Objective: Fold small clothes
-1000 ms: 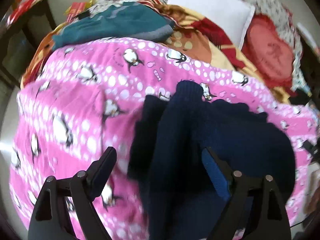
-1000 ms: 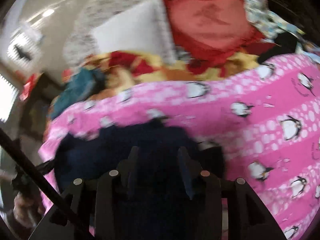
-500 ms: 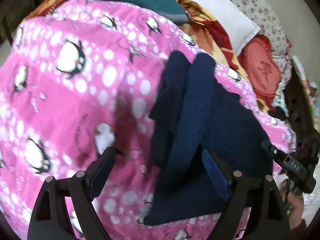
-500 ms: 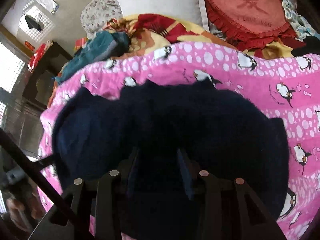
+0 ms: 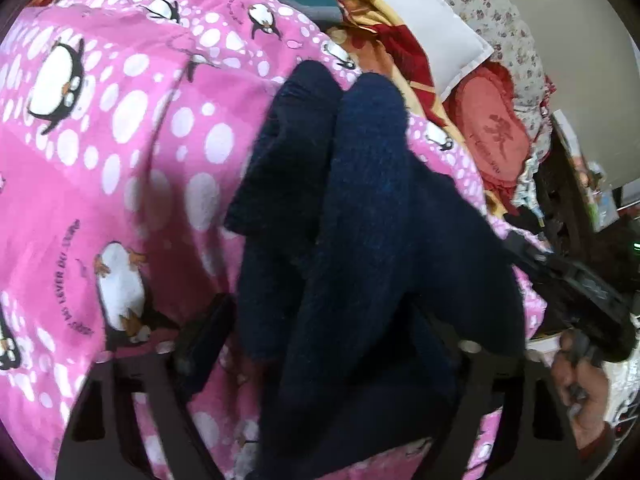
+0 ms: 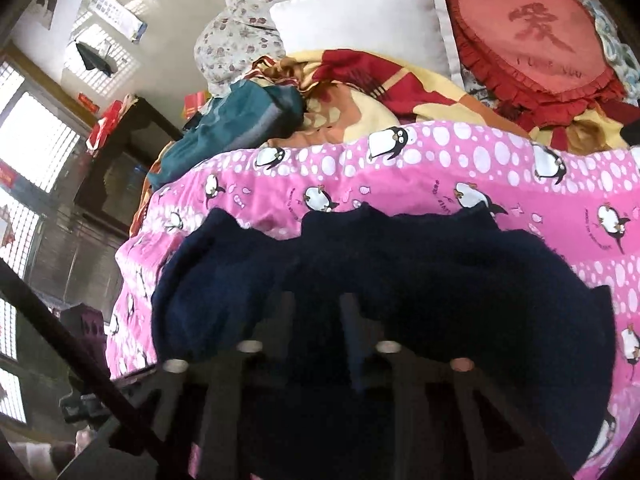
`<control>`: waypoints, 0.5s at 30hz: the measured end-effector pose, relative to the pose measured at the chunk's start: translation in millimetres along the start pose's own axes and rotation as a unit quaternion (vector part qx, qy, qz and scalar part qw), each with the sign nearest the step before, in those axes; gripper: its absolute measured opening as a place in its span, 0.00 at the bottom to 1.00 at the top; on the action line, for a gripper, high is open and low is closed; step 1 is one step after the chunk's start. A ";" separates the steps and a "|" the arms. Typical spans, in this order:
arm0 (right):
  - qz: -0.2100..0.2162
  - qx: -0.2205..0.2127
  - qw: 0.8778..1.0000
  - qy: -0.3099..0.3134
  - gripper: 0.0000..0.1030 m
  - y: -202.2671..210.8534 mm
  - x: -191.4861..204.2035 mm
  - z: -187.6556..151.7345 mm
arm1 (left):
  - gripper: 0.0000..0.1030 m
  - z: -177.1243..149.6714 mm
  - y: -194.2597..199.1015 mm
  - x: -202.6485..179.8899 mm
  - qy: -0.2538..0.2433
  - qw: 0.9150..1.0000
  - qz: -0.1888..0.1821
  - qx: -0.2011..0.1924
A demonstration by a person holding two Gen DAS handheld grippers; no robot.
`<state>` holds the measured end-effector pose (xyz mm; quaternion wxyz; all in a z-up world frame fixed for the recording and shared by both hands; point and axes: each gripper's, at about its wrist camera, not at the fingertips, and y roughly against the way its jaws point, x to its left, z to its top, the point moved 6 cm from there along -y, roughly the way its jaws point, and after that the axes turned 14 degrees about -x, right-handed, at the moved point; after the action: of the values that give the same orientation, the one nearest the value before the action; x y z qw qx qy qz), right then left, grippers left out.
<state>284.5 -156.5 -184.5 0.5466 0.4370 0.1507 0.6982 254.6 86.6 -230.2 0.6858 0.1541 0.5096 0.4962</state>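
Observation:
A navy knit sweater (image 5: 380, 220) lies on the pink penguin blanket (image 5: 120, 160), its two sleeves laid side by side pointing away. My left gripper (image 5: 320, 336) straddles the near sleeve end. Its jaws are closing with the knit between them, and the left finger (image 5: 204, 340) still stands just beside the fabric; the right finger is half buried. In the right wrist view the sweater (image 6: 460, 280) spreads wide across the blanket (image 6: 400, 184). My right gripper (image 6: 318, 312) has narrow, closing jaws pinching a fold at its near edge. The right gripper (image 5: 580, 292) and a hand show at the left view's right edge.
Behind the pink blanket lie a folded teal garment (image 6: 240, 120), a yellow and red blanket (image 6: 380, 92), a white pillow (image 6: 360, 20) and a red heart cushion (image 6: 532, 36). A dark cabinet (image 6: 120, 168) stands left of the bed. A black bar (image 6: 80, 360) crosses the lower left.
Both grippers have come down closer onto the sweater. The right jaws have narrowed on the fabric. The left view has tilted down, so the sleeves fill more of it.

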 end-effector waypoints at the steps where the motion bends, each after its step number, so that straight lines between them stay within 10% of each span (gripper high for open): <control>1: -0.004 0.007 1.000 -0.002 0.20 -5.8 -1.6 -1.9 | 0.52 -0.1 0.3 -3.6 0.003 1.000 -0.011 0.008; 4: -0.014 0.046 0.999 0.005 0.20 -22.0 -2.2 -12.5 | 0.28 1.4 5.2 -14.9 -0.004 1.000 -0.025 0.017; 15: 0.013 0.058 0.997 -0.052 0.19 -35.4 -7.9 -26.3 | 0.22 14.0 36.5 -55.9 -0.017 0.998 -0.060 0.019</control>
<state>286.7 -143.9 -227.4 0.5184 0.5058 0.1563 0.6716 248.0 60.7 -167.4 0.7197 0.1452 0.5155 0.4418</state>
